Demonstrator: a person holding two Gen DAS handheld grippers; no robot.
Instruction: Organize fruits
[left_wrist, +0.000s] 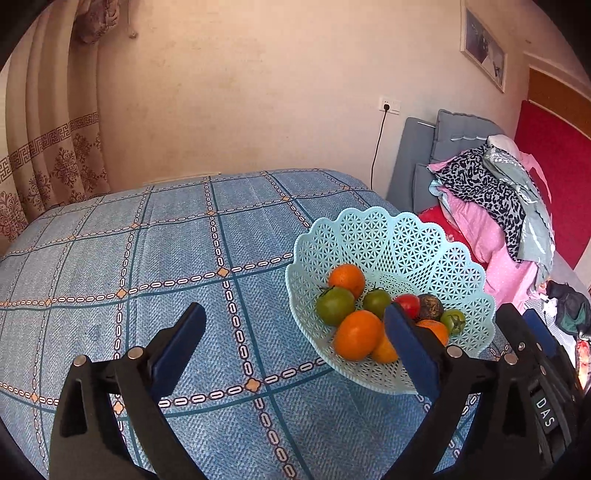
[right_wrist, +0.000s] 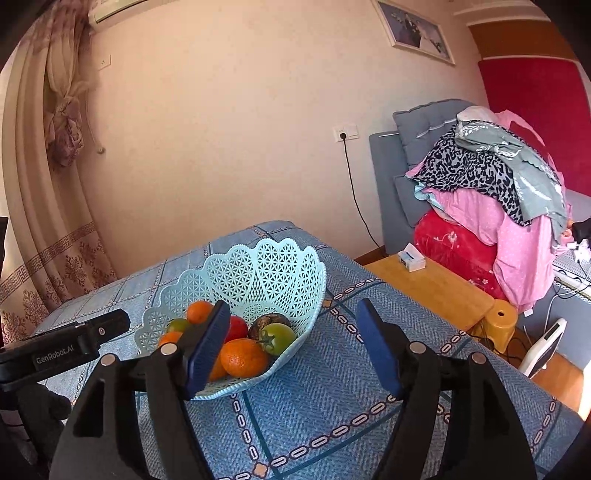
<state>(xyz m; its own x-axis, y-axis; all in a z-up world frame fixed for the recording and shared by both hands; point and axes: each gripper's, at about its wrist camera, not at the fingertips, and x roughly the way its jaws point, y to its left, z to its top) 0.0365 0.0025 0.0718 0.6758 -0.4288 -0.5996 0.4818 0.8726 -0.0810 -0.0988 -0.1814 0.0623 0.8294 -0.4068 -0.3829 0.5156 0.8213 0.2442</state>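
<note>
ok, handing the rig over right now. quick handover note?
Left gripper: open, empty, above the tablecloth just left of the basket.
Right gripper: open, empty, at the basket's right side.
Fruit: all that shows is in the basket: oranges, green tomatoes, a red tomato and one dark round fruit. No loose fruit visible on the cloth.
Done: fruit appears gathered in the basket.
Left: nothing obvious; check outside the views for strays.
</note>
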